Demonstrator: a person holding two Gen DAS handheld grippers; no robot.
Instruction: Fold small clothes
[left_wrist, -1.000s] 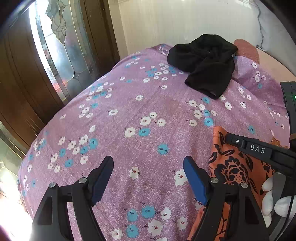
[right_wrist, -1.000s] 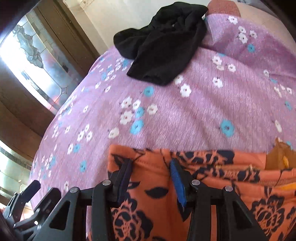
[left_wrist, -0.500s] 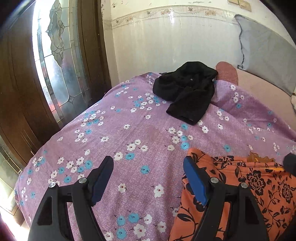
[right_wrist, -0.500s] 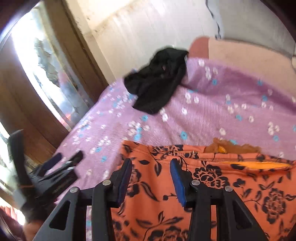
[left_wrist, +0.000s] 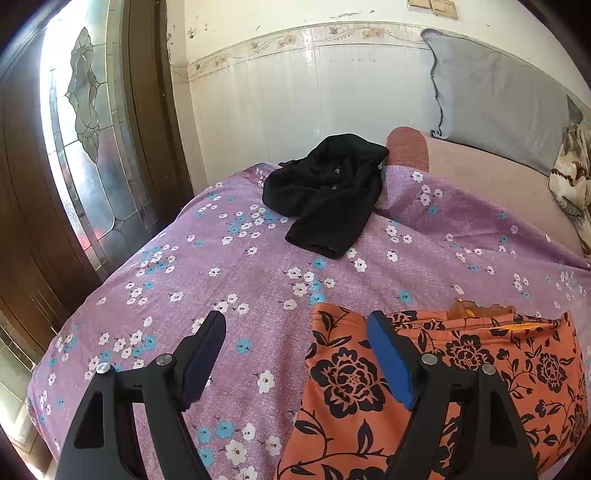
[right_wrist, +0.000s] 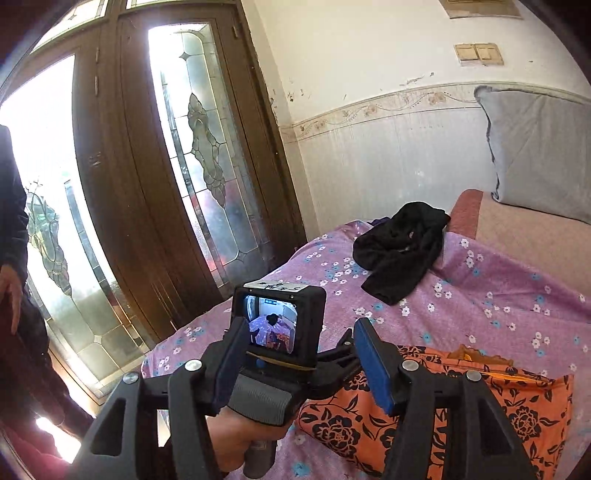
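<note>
Two hand-held grippers are hovering over a bed where a folded orange floral garment (left_wrist: 436, 391) is lying flat at the lower right of the left wrist view, on a purple flowered bedsheet (left_wrist: 229, 280) — a crumpled black garment (left_wrist: 328, 195) is waiting near the upper centre, close to the wall. The left gripper (left_wrist: 295, 358) is standing released, its jaws wide apart with nothing between them; the right gripper (right_wrist: 301, 363) is likewise empty, its jaws having just been opening, with only the left device's camera screen (right_wrist: 273, 325) showing in the gap. Both garments are looking thin, light and limp, likely to sag and slide on the woven sheet, so a pinch at a hem or corner seems the surest hold — the black one's protruding lower end is offering the clearest edge. A grey pillow (left_wrist: 495, 99) is leaning against the tiled wall at the upper right, beside a wooden door with leaded glass (right_wrist: 199, 155)
</note>
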